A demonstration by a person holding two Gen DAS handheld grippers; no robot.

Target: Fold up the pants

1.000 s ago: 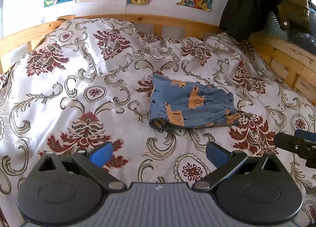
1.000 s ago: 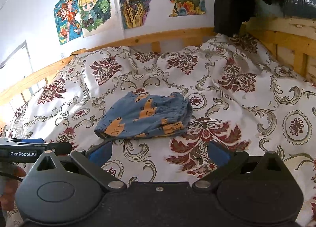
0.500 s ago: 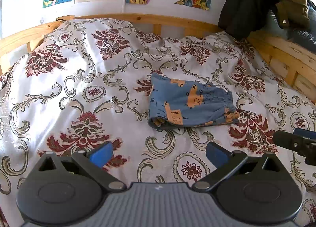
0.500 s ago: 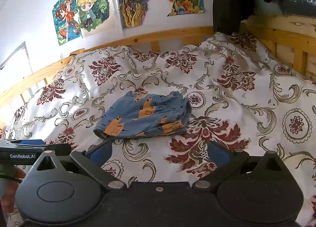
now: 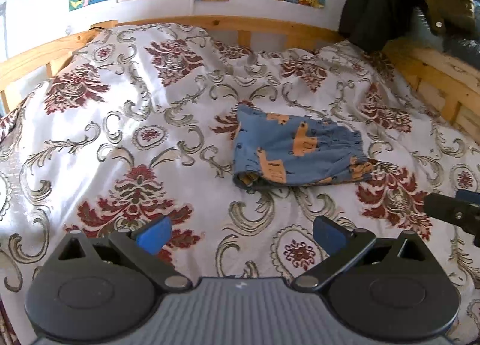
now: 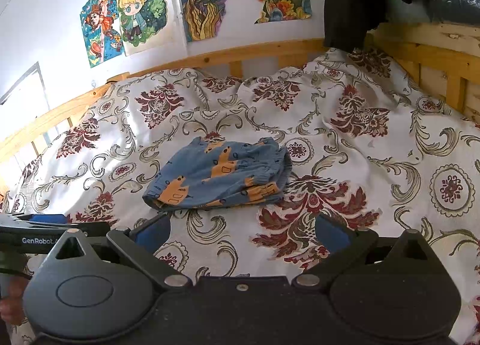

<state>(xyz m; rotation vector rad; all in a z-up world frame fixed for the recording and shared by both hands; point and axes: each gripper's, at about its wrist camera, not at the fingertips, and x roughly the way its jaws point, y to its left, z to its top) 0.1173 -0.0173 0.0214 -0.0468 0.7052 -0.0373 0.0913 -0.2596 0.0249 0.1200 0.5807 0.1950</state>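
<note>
With both tools held back over the floral bedspread (image 5: pixel 126 123), I see my left gripper (image 5: pixel 240 232) and right gripper (image 6: pixel 241 229) spread wide and empty, well short of the blue pants (image 6: pixel 222 175), which lie as a compact folded bundle near the middle of the bed. Judgement: the fold looks finished or close to it, so the risk is needless contact. A finger catching the loose near edge, or snagging the slippery cover beneath, could drag the layers apart.
</note>
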